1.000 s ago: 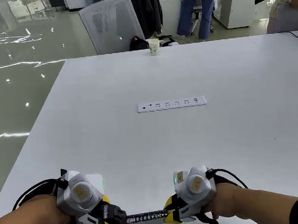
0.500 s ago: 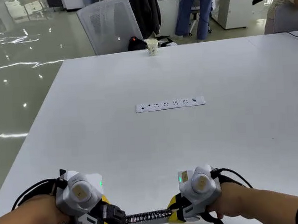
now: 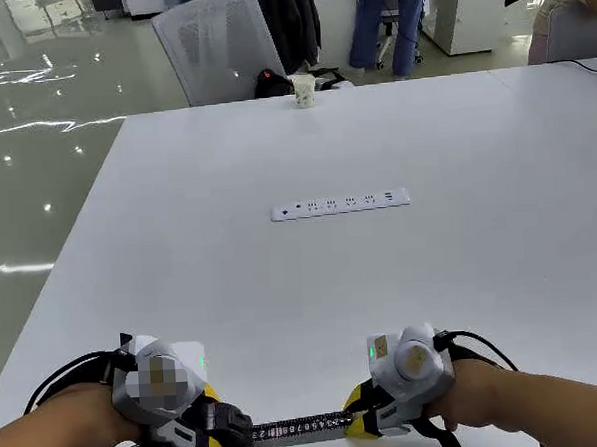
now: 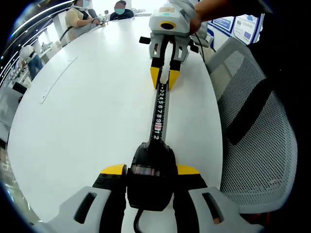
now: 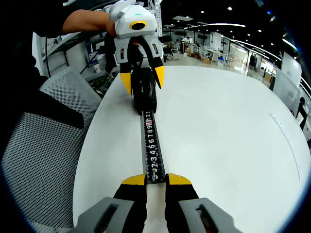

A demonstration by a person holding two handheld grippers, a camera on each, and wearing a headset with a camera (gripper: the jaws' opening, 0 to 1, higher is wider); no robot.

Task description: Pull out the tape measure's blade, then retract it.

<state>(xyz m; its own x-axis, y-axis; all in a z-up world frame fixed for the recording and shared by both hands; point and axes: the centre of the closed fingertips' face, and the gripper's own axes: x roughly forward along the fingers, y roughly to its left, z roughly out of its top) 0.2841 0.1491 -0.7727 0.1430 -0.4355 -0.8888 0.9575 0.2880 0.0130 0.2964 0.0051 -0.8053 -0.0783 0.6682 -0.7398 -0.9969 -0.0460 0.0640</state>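
Note:
The black tape measure case (image 4: 151,177) is clamped between the yellow-tipped jaws of my left gripper (image 4: 151,170), low at the near table edge (image 3: 227,430). Its blade (image 4: 159,109) runs out with black numbers and a red mark, showing about 12 cm. My right gripper (image 5: 156,179) is shut on the blade's end. In the right gripper view the blade (image 5: 150,149) leads straight to the case (image 5: 145,92) and the left gripper (image 5: 141,73). In the head view the blade (image 3: 299,427) spans between the left gripper (image 3: 212,438) and the right gripper (image 3: 361,421).
A white power strip (image 3: 340,203) lies in the middle of the white table (image 3: 402,278). A paper cup (image 3: 304,90) stands at the far edge, with a grey mesh chair (image 3: 221,45) behind it. People stand and sit beyond the table.
My right gripper has moved to the right with the blade's end, so more blade shows between the grippers. The left gripper and the case have stayed put.

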